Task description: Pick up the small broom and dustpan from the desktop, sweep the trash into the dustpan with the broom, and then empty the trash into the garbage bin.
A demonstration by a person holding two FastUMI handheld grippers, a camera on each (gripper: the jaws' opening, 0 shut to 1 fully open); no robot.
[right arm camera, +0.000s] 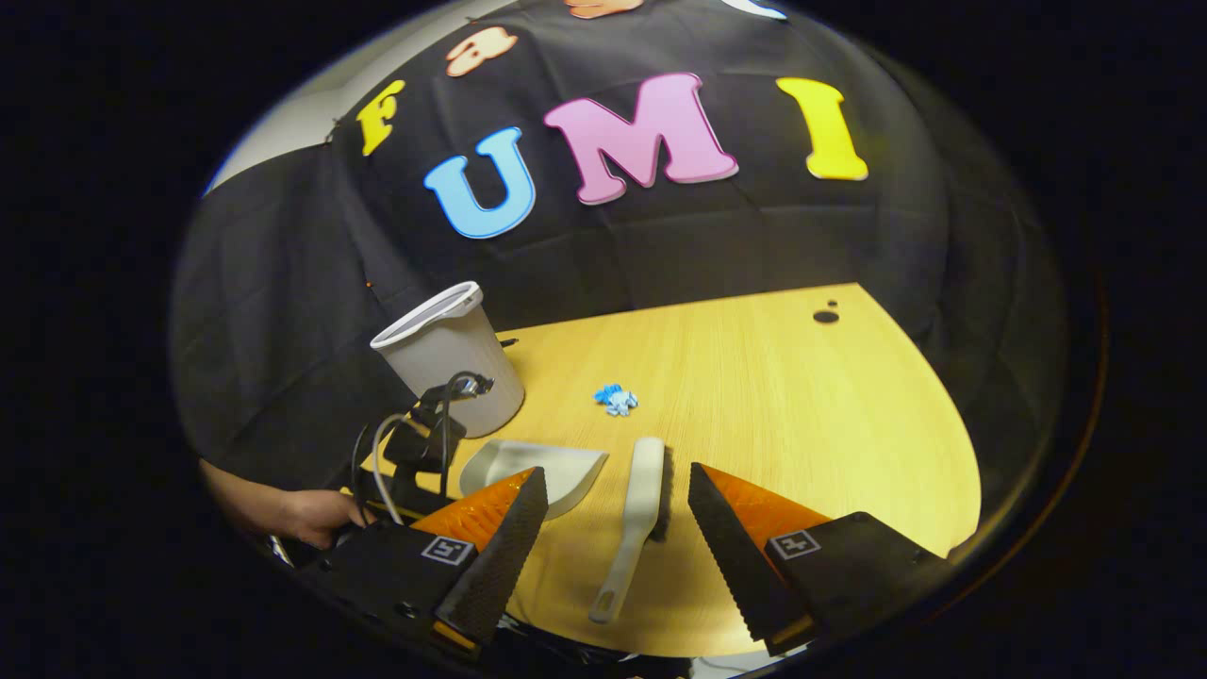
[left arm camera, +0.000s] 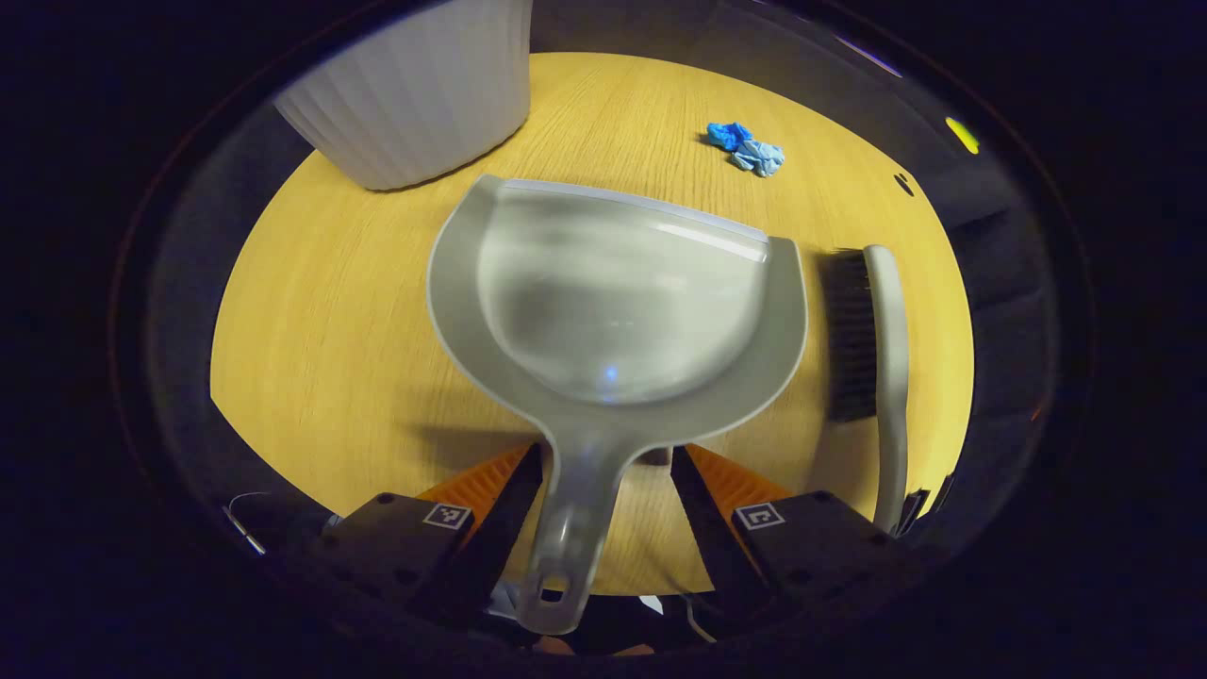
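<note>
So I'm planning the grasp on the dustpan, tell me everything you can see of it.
The dustpan is pale grey, glossy plastic by its look, with a rounded scoop, a straight front lip and a tapering handle ending in a hanging hole. It lies flat and empty on the wooden desktop, lip toward the white bin, the broom alongside. Its handle runs between the open fingers of the left gripper; whether they touch it is unclear.

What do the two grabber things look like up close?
The left gripper and right gripper match: two wedge-shaped jaws with saw-toothed inner faces, each carrying a small square black-and-white marker. In the right gripper view, the left one has dark and pale cables looping over its body.
</note>
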